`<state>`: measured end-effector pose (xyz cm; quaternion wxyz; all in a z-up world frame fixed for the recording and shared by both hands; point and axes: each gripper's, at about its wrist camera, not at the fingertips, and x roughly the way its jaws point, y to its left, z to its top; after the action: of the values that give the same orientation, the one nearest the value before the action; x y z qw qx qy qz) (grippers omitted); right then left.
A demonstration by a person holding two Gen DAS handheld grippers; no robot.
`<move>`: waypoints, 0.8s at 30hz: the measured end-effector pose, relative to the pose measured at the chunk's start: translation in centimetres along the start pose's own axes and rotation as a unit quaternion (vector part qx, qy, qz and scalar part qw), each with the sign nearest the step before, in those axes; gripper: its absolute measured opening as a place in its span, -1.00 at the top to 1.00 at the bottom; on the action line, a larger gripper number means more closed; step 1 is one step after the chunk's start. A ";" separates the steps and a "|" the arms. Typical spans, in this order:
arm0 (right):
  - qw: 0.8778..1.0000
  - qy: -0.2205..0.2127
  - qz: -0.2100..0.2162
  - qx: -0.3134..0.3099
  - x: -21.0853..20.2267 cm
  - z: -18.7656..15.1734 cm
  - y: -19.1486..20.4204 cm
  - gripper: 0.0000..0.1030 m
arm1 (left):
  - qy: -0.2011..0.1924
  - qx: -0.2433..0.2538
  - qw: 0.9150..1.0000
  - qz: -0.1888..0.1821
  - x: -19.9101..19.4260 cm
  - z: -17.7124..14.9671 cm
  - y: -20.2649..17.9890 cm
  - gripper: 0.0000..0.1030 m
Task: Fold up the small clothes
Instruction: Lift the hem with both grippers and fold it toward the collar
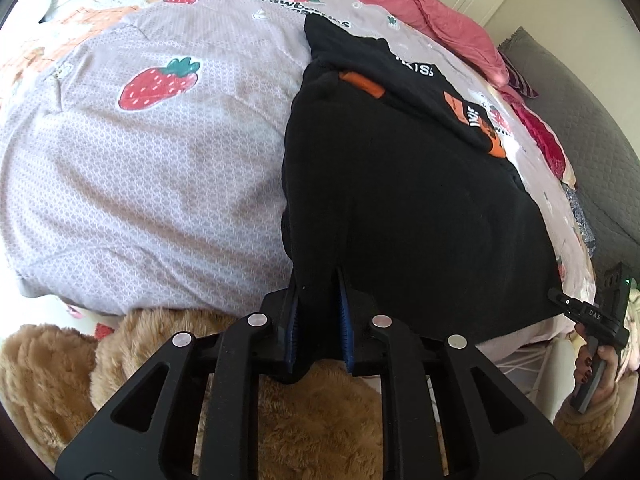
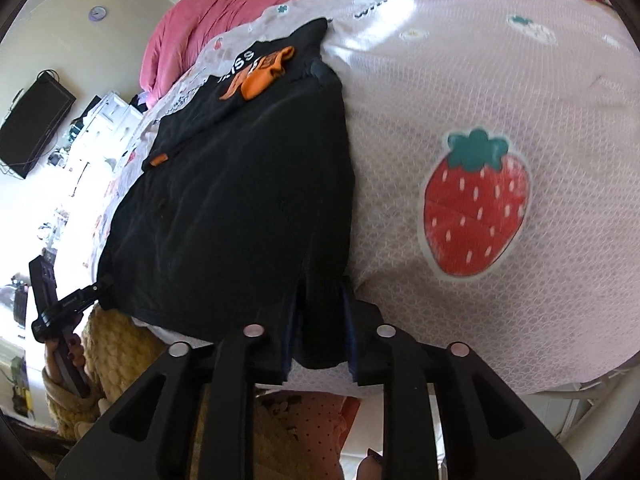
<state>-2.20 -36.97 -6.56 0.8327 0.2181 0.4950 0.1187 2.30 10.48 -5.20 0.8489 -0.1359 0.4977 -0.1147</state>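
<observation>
Black garment [image 1: 400,200] hem is pinched by both hand-held grippers, left [image 1: 318,320] and right [image 2: 320,320]; lift evenly, fold forward on the bed [image 1: 140,180].

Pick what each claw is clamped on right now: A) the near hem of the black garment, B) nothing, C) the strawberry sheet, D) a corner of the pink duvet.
A: the left claw and right claw each pinch the black garment along its near hem.

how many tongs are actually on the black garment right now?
2. The left tongs clamp the near hem of the black garment at its left corner; the right tongs clamp the same hem at the right corner. Both sit at the bed's near edge.
</observation>
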 end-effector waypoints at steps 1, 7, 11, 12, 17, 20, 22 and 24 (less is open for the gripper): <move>1.000 0.000 0.003 -0.002 0.0 -0.1 0.0 0.57 | 0.002 -0.001 1.000 0.000 0.0 -0.1 0.0 0.82; 0.999 0.010 0.002 -0.044 0.4 -0.4 1.2 0.39 | 0.007 0.005 1.000 0.003 0.0 -0.7 -0.2 0.78; 0.998 0.013 -0.003 -0.056 0.6 -0.2 1.5 0.81 | 0.014 0.016 1.000 0.010 0.2 -0.7 -0.5 0.95; 0.998 0.013 -0.001 -0.060 0.6 -0.2 1.6 0.81 | 0.017 0.019 1.000 0.012 0.3 -0.7 -0.6 0.95; 0.997 -0.026 0.038 -0.060 -1.8 0.6 2.0 0.82 | 0.000 0.021 1.000 0.015 -0.8 -0.2 -0.7 0.96; 0.994 -0.066 0.065 -0.055 -3.7 1.7 2.3 0.82 | -0.026 0.021 0.999 0.010 -2.5 0.5 -0.7 0.96; 0.992 -0.090 0.074 -0.057 -4.8 2.6 2.7 0.82 | -0.046 0.025 0.999 0.005 -3.8 1.3 -0.9 0.96; 0.989 -0.112 0.075 -0.068 -5.6 3.5 3.3 0.82 | -0.065 0.029 0.997 0.003 -4.8 2.1 -1.2 0.96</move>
<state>-1.75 -37.26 0.83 0.8847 0.2088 0.3717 0.1889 1.75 11.20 0.09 0.8831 -0.1172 0.4388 -0.1179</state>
